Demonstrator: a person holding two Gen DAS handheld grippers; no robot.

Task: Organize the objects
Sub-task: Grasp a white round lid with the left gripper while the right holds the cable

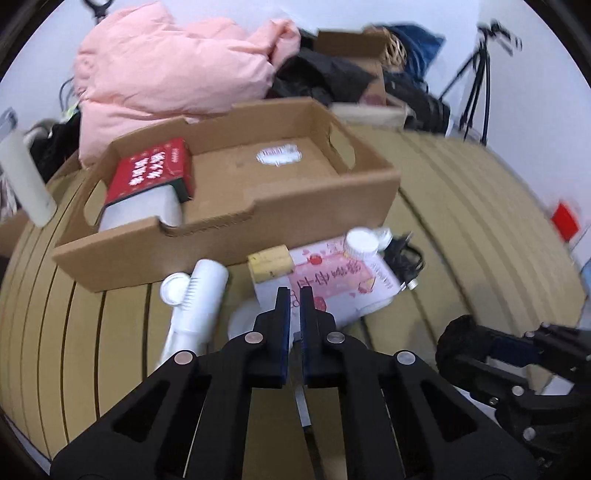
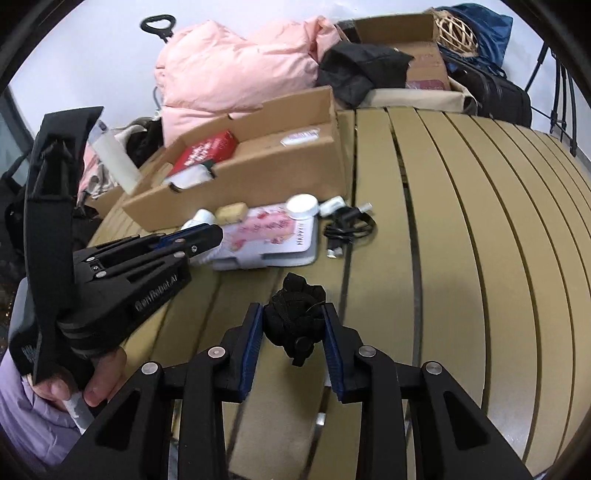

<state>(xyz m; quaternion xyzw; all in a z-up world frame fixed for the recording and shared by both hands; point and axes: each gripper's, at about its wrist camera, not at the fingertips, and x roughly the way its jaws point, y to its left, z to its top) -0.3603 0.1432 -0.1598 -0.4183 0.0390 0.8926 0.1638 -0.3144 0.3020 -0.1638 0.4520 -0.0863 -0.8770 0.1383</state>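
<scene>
A cardboard tray (image 1: 325,199) (image 2: 280,173) on the slatted table holds a red box (image 1: 153,171) (image 2: 207,149) over a white box. In front of it lie a white tube (image 1: 201,299), a white cap (image 1: 173,288), a cork block (image 1: 271,260) (image 2: 232,213), a pink-printed box (image 1: 332,284) (image 2: 273,236), a white jar (image 1: 362,242) (image 2: 302,206) and a black cable (image 1: 404,258) (image 2: 347,229). My left gripper (image 1: 294,295) (image 2: 207,233) is shut and empty, above the pink box's near edge. My right gripper (image 2: 293,314) (image 1: 458,343) is shut on a black bundled strap (image 2: 295,317) above the table.
A pink padded jacket (image 1: 173,70) (image 2: 236,66), black clothes (image 2: 362,68), more cardboard boxes (image 2: 406,33) and bags pile up behind the tray. A cream cylinder (image 1: 26,177) (image 2: 114,162) stands at the left. A tripod (image 1: 476,77) stands at the back right.
</scene>
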